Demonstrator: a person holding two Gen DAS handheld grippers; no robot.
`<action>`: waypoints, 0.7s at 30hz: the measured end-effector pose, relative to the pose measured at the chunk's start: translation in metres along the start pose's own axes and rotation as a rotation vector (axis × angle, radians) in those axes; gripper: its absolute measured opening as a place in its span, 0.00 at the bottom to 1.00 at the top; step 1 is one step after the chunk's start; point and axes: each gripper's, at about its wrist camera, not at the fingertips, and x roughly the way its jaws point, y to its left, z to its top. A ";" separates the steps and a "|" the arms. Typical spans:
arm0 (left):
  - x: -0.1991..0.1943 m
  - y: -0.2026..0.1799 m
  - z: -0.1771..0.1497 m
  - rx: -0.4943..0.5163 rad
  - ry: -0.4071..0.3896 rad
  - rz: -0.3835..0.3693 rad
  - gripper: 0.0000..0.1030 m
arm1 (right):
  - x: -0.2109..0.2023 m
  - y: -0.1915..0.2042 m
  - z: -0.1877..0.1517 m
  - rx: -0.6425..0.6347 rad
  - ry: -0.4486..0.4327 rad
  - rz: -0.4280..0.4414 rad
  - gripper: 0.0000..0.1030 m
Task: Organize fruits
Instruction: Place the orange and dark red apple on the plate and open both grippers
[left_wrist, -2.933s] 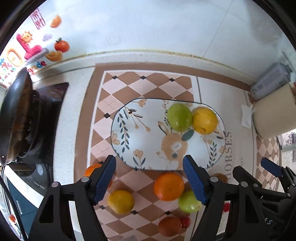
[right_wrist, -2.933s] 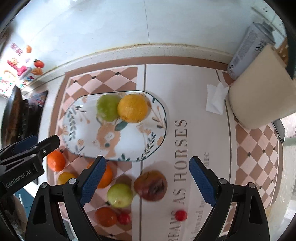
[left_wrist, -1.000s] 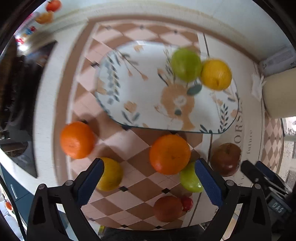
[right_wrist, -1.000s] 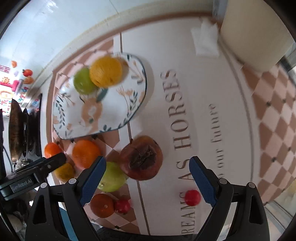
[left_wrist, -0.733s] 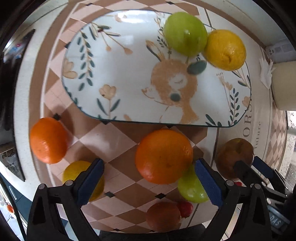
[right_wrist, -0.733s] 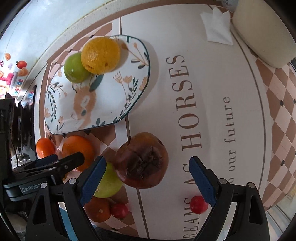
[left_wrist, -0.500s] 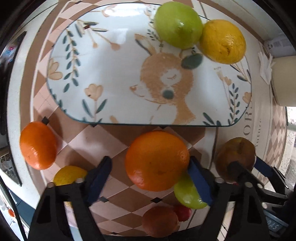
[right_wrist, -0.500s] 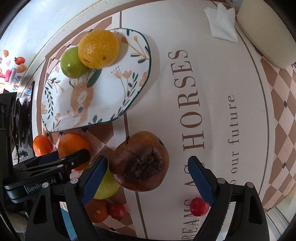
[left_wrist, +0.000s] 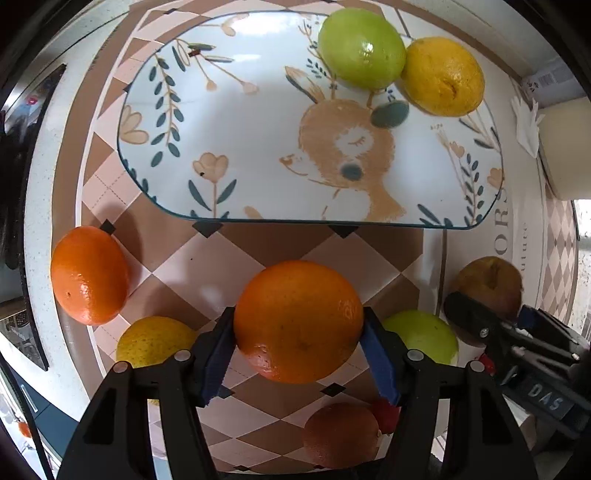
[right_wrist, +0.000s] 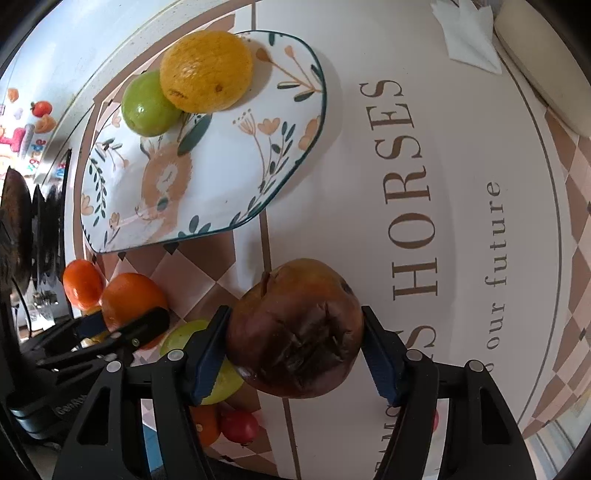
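Note:
A large orange (left_wrist: 295, 295) lies on the checked mat in front of the deer plate (left_wrist: 258, 129). My left gripper (left_wrist: 298, 332) points down over the orange. Its jaws are closing and both blue pads touch the orange's sides. A wrinkled brown fruit (right_wrist: 291, 295) sits between the pads of my right gripper (right_wrist: 295, 332). Those jaws are closing too, with both pads against the fruit. On the plate's far corner rest a green apple (left_wrist: 360, 48) and a yellow citrus (left_wrist: 443, 75).
Loose on the mat are a second orange (left_wrist: 88, 275), a yellow fruit (left_wrist: 155, 341), a green apple (left_wrist: 421, 336), a reddish-brown fruit (left_wrist: 340, 434) and small red fruits (right_wrist: 240, 426). A paper roll (left_wrist: 565, 147) and tissue (right_wrist: 469, 37) stand right. A stove with a pan (right_wrist: 18, 221) is left.
Both grippers have come down close over the mat. Their jaws have narrowed from wide apart until the pads meet the orange and the brown fruit.

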 end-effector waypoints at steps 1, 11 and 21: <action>-0.003 0.002 -0.001 0.002 -0.006 -0.004 0.61 | -0.003 0.001 -0.001 -0.005 -0.007 0.000 0.68; -0.081 0.018 0.024 -0.010 -0.139 -0.072 0.61 | -0.049 0.027 0.028 -0.016 -0.139 0.069 0.67; -0.071 0.068 0.137 -0.051 -0.077 -0.030 0.61 | -0.014 0.059 0.084 -0.023 -0.092 0.028 0.68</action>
